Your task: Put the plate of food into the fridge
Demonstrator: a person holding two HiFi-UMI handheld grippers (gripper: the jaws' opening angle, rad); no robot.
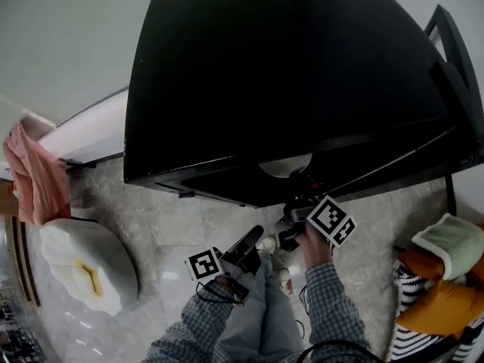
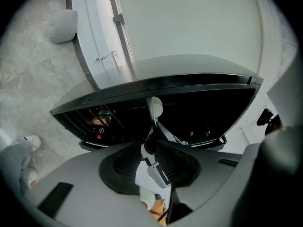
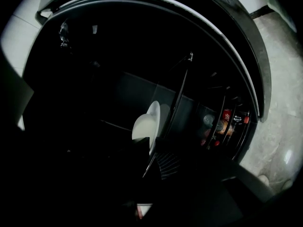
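**Status.** We are judging the task as partly done. The tall black fridge [image 1: 287, 74] is standing open. The right gripper [image 1: 293, 206] is holding the round white plate [image 1: 286, 166] at the front edge of the fridge's opening, just under its top. We are not seeing the plate resting on any shelf. We are reckoning the remaining steps as follows: carrying the plate further in, setting it level on a shelf, releasing it, withdrawing the gripper, and closing the door.

**Fingers.** The right gripper's fingers [image 3: 166, 164] are clamping the near rim of the plate [image 3: 152, 119], with a ribbed pad showing just below that rim. The left gripper [image 1: 255, 237] is hanging lower, in front of the person's legs and above the pale stone floor [image 1: 174, 225], well apart from the plate. Its fingers [image 2: 118, 167] are standing slightly apart and gripping nothing. Through the gap we are seeing only the right gripper beyond.

**Task item.** The plate is looking plain, white and thin, with a pale raised shape on it. The fridge interior is too dark for us to tell what food it is carrying. In the right gripper view it is showing nearly edge-on. Bottles and cans [image 3: 222, 124] are sitting in a wire rack at one side of the opening, apart from the plate.
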